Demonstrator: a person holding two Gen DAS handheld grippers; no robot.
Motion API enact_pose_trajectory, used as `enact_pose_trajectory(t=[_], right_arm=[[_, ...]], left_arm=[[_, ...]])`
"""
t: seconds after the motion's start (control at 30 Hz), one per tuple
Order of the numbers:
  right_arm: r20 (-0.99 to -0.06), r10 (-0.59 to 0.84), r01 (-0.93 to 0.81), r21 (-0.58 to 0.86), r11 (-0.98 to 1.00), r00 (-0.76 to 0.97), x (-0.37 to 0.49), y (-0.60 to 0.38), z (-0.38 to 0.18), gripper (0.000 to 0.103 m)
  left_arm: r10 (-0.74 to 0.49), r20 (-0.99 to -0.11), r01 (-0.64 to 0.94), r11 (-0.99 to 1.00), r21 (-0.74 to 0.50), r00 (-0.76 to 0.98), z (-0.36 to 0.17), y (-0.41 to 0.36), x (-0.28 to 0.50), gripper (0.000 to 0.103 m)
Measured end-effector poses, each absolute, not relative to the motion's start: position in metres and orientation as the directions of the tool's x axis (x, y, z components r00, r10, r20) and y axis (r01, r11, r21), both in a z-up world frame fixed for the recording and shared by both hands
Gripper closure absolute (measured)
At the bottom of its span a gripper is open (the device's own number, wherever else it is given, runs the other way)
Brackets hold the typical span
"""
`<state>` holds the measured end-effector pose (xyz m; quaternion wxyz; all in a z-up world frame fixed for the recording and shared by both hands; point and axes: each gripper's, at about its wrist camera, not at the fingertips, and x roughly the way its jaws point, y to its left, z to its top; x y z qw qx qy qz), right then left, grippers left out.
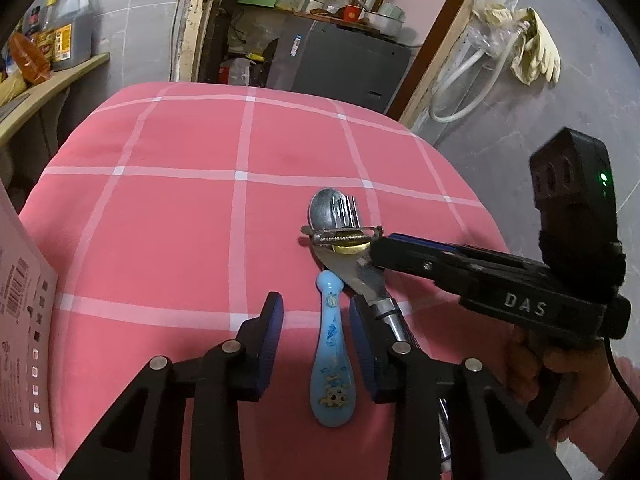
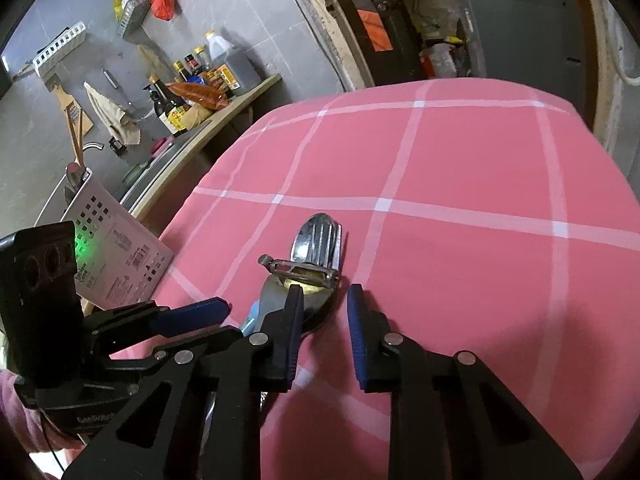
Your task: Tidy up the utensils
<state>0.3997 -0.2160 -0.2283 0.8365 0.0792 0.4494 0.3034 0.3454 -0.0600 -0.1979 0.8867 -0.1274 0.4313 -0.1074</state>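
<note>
A small pile of utensils lies on the pink checked cloth (image 1: 180, 208): a metal spoon (image 1: 326, 206) with a fork (image 1: 351, 212) over its bowl, a metal peeler (image 1: 344, 235) across them, a knife (image 1: 362, 276) and a light blue child's spoon (image 1: 331, 356). My left gripper (image 1: 316, 320) is open, its fingers on either side of the blue spoon's handle. My right gripper (image 2: 322, 312) is open, just behind the peeler (image 2: 300, 269) and spoon (image 2: 316, 236). It reaches in from the right in the left wrist view (image 1: 380, 246).
A white perforated utensil box (image 2: 120, 256) stands at the cloth's left edge, also in the left wrist view (image 1: 24, 320). A counter with sauce bottles (image 2: 188, 92) lies behind it. A doorway with a grey cabinet (image 1: 340, 60) is beyond the table's far edge.
</note>
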Motion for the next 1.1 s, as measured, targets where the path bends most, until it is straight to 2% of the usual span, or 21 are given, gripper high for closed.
enact_pose_trajectory(t=[0.17, 0.47, 0.87, 0.9, 0.97, 1.1], right_arm=[[-0.697, 0.602, -0.433, 0.438, 0.787, 0.389, 0.404, -0.214, -0.232, 0.086], [-0.662, 0.630, -0.404, 0.489, 0.773, 0.406, 0.404, -0.226, -0.232, 0.099], [-0.645, 0.566, -0.305, 0.479, 0.823, 0.514, 0.386, -0.281, -0.214, 0.100], [-0.647, 0.560, -0.294, 0.481, 0.826, 0.517, 0.385, -0.286, -0.215, 0.100], [-0.652, 0.554, -0.273, 0.488, 0.829, 0.517, 0.383, -0.293, -0.219, 0.100], [-0.652, 0.557, -0.245, 0.511, 0.824, 0.514, 0.381, -0.298, -0.227, 0.102]], left_arm=[[-0.297, -0.740, 0.078, 0.946, -0.316, 0.604, -0.198, -0.059, 0.346, 0.076], [-0.266, -0.764, 0.101, 0.961, -0.256, 0.589, -0.195, -0.069, 0.348, 0.079], [-0.217, -0.812, 0.171, 0.974, -0.146, 0.541, -0.190, -0.090, 0.368, 0.079], [-0.205, -0.814, 0.175, 0.976, -0.129, 0.543, -0.190, -0.092, 0.369, 0.079], [-0.162, -0.819, 0.185, 0.980, -0.069, 0.550, -0.191, -0.099, 0.370, 0.087], [-0.161, -0.827, 0.197, 0.978, -0.063, 0.538, -0.189, -0.099, 0.372, 0.088]])
